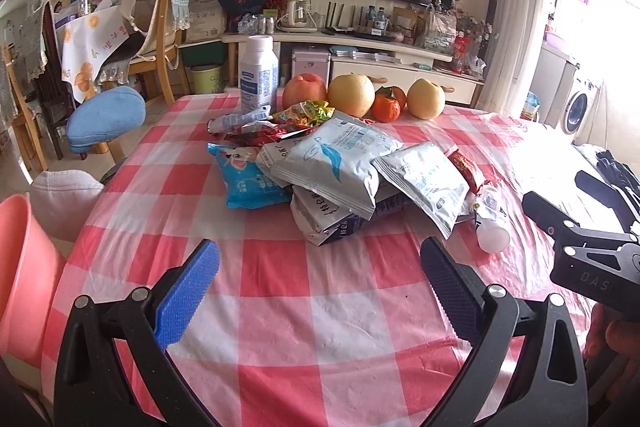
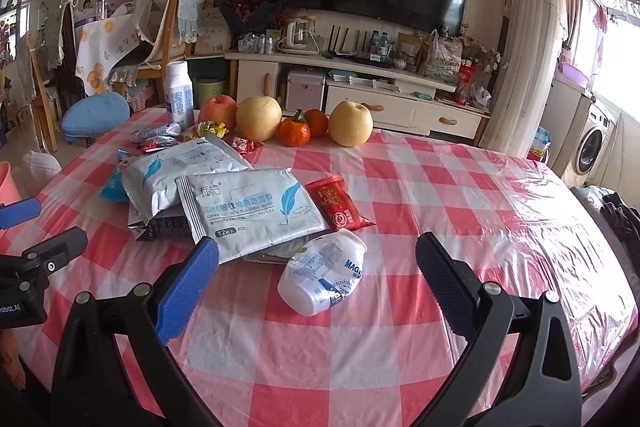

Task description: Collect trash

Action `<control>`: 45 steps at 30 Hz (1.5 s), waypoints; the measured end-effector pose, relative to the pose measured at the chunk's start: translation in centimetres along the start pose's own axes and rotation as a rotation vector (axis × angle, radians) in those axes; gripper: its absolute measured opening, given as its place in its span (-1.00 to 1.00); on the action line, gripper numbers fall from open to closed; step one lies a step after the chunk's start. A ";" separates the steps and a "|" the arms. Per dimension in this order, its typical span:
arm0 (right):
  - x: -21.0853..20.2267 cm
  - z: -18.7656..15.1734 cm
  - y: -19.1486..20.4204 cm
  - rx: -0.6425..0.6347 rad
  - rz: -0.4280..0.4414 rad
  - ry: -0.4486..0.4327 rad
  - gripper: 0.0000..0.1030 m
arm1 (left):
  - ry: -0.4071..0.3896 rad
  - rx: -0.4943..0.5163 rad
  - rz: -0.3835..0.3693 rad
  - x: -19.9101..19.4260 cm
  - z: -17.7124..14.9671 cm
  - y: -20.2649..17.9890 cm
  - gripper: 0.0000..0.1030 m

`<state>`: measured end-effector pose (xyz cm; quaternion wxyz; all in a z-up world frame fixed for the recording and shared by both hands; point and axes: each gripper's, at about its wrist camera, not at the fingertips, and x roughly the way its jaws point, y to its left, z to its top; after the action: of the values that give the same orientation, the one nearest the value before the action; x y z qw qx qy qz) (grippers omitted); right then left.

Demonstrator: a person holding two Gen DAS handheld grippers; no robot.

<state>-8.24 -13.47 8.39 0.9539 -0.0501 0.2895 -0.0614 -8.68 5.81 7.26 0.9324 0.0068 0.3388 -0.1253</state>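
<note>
A heap of wrappers lies mid-table: white wet-wipe packs (image 1: 340,155) (image 2: 248,211), a blue snack bag (image 1: 244,179), a red packet (image 2: 340,203) and small candy wrappers (image 1: 296,117). A crushed white bottle (image 2: 324,275) (image 1: 492,223) lies on its side at the heap's near right. My left gripper (image 1: 320,279) is open over bare cloth just short of the heap. My right gripper (image 2: 318,279) is open, with the crushed bottle lying between its fingers on the table. Each gripper's black body shows at the edge of the other's view.
An upright white bottle (image 1: 259,71), an apple (image 1: 305,91), two pears (image 1: 352,95) and two tangerines (image 1: 386,109) stand along the far edge of the checked tablecloth (image 1: 320,327). A pink bin (image 1: 24,279) stands left of the table, with chairs behind it.
</note>
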 end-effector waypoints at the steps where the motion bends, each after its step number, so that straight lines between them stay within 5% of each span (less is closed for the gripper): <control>1: 0.4 0.1 -0.1 -0.002 -0.001 0.008 0.93 | 0.004 0.010 -0.004 0.3 0.2 -0.1 0.93; 8: 4.2 0.3 -3.1 0.097 0.053 0.106 0.93 | 0.025 0.075 -0.035 2.4 1.6 -0.8 0.93; 14: 7.0 0.6 -5.1 0.227 0.189 0.169 0.93 | 0.038 0.108 -0.034 4.7 3.6 -0.7 0.93; 19: 8.8 0.3 -5.5 0.370 0.386 0.231 0.93 | 0.056 0.107 -0.061 7.0 5.3 -0.2 0.93; 23: 9.4 0.5 -5.8 0.423 0.436 0.246 0.92 | 0.085 0.169 -0.061 9.1 6.5 -0.5 0.92; 25: 9.9 0.4 -6.2 0.471 0.490 0.254 0.78 | 0.109 0.213 -0.056 10.3 6.8 -0.9 0.92; 27: 10.6 0.1 -6.3 0.511 0.548 0.282 0.33 | 0.116 0.254 -0.040 11.0 6.9 -1.3 0.92; 30: 10.9 0.1 -5.8 0.524 0.598 0.300 0.30 | 0.125 0.295 -0.045 12.0 7.2 -1.3 0.92; 34: 10.9 0.5 -4.4 0.475 0.626 0.313 0.29 | 0.141 0.280 -0.090 12.9 7.3 -1.3 0.92; 45: 12.1 0.4 -5.5 0.472 0.481 0.329 0.50 | 0.204 0.316 -0.240 13.1 5.3 -4.5 0.91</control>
<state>1.45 -20.63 2.88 0.8671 0.2511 0.4202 0.0920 3.27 -2.08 3.36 0.8590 0.1252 0.4061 -0.2854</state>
